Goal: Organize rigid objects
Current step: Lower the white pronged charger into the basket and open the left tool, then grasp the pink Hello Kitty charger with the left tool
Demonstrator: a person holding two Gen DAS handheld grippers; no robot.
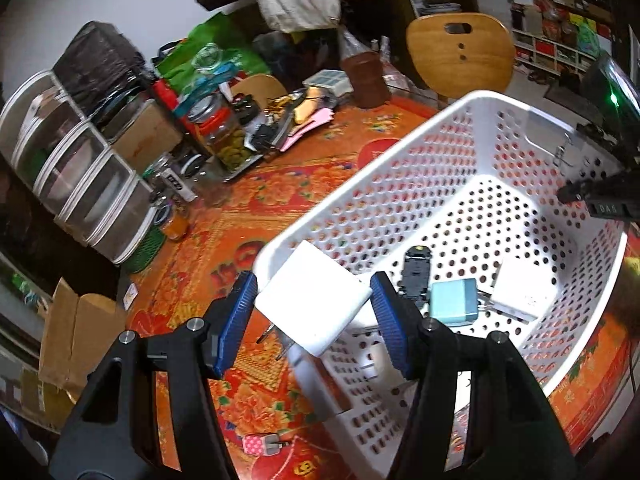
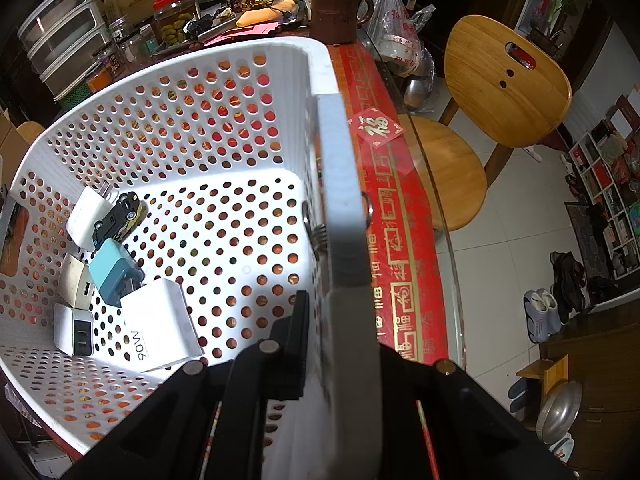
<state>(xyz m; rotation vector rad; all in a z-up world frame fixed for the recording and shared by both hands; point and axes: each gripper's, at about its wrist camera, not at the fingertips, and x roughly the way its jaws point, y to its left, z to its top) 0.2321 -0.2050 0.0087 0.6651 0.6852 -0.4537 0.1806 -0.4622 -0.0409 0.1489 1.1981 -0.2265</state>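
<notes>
Left gripper (image 1: 314,312) holds a white charger (image 1: 316,307) btwn its blue pads (image 1: 240,320), right over the near rim of the white perforated basket (image 1: 400,184); the charger's long axis runs diagonally, prongs pointing down-left, away from the basket interior. Right gripper (image 2: 340,336) is clamped on the basket's wall at the rim, one finger inside, the other outside, jaws narrow w/ only the plastic wall btwn them. Inside the basket, in the corner farthest from that clamped wall: a teal charger (image 2: 114,274), a toy car (image 2: 118,220) lying on its side, a white block marked 90W (image 2: 160,324) and three more white adapters. A pink dotted plug (image 1: 260,444) lies outside the basket on the red floral tablecloth (image 1: 248,216), just below the left gripper.
</notes>
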